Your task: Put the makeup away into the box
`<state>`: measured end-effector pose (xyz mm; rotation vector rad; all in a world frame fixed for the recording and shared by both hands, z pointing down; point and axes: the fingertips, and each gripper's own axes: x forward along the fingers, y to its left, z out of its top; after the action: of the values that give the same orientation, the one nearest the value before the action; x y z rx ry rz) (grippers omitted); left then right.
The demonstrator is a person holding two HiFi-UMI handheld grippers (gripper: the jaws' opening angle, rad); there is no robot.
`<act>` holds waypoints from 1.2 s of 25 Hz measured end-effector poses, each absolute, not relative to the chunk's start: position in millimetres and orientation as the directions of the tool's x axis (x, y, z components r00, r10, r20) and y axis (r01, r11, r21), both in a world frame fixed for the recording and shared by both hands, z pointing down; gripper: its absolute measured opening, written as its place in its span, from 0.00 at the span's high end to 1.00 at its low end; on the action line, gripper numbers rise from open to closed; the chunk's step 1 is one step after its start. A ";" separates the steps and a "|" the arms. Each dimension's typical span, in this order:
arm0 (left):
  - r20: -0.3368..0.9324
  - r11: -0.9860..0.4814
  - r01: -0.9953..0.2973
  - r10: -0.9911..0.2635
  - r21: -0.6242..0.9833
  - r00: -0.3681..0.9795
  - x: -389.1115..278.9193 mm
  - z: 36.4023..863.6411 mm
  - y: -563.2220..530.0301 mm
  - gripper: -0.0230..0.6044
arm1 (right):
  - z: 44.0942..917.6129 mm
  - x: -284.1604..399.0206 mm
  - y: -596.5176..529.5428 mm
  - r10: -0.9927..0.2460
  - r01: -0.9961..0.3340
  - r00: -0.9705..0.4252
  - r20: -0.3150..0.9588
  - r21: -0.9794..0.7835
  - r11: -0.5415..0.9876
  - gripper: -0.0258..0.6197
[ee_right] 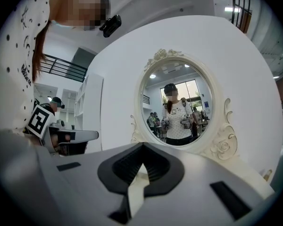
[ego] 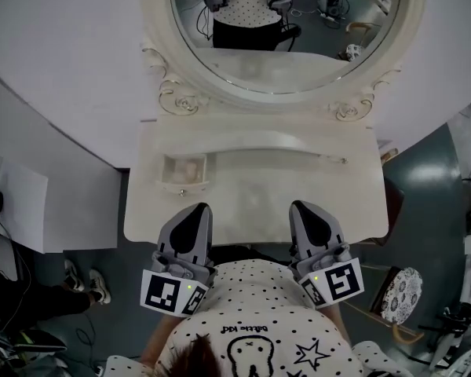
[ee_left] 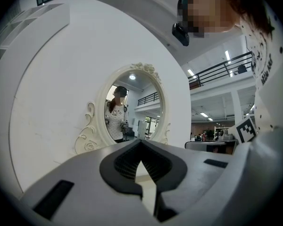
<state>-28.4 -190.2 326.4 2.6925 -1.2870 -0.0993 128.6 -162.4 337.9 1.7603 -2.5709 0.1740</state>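
On the white dressing table [ego: 298,210], toward its left side, one small clear box [ego: 183,173] was seen standing open-topped, well apart from both grippers. A faint pinkish shape was visible within it, too blurred to be named, and no loose piece of makeup could be made out anywhere on the tabletop, so none could be counted. One oval mirror [ego: 286,22] was set behind the table. Two grippers were counted: the left gripper [ego: 198,208] and the right gripper [ego: 302,206] were held level at the near edge, each with its jaws brought together on nothing. Makeup items were judged likely to be small, light, hard-cased and smooth, hence apt to slip; a hold across the middle of the body would be preferred. The box was judged light and thin-walled, easily nudged aside if struck.
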 end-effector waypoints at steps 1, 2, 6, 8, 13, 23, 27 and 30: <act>0.003 -0.620 -0.767 -0.778 0.167 0.629 -28.5 325.6 -190.3 0.97 | 336.4 129.0 -163.6 -0.928 -0.930 -0.365 0.080 -0.075 0.359 0.95; 0.001 -0.619 -0.767 -0.778 0.168 0.628 -28.6 325.8 -190.1 0.97 | 335.3 129.7 -164.5 -0.927 -0.930 -0.365 0.081 -0.071 0.360 0.95; 0.001 -0.611 -0.771 -0.784 0.176 0.621 -30.9 328.7 -187.5 0.97 | 331.6 132.5 -165.6 -0.928 -0.930 -0.365 0.079 -0.079 0.359 0.95; -0.002 -0.609 -0.774 -0.786 0.175 0.618 -32.4 327.4 -187.8 0.97 | 328.9 133.7 -166.2 -0.928 -0.929 -0.365 0.075 -0.087 0.359 0.95; -0.007 -0.612 -0.773 -0.785 0.168 0.620 -33.9 327.7 -190.4 0.97 | 330.8 132.2 -166.6 -0.927 -0.929 -0.367 0.079 -0.089 0.360 0.95; -0.001 -0.625 -0.761 -0.773 0.176 0.634 -36.8 331.8 -190.8 0.97 | 348.2 77.6 -167.1 -0.876 -0.884 -0.466 0.126 -0.118 0.453 0.95; 0.004 -0.622 -0.762 -0.775 0.182 0.633 -39.4 333.3 -191.6 0.97 | 360.2 47.9 -163.1 -0.817 -0.835 -0.550 0.172 -0.118 0.538 0.95; 0.009 -0.617 -0.766 -0.778 0.180 0.628 -42.8 333.6 -192.8 0.97 | 359.1 25.9 -161.7 -0.770 -0.785 -0.619 0.153 -0.112 0.609 0.95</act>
<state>-42.8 -192.8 333.6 2.6818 -1.2823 -0.1050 25.9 -161.7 359.1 1.3270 -2.7370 0.2577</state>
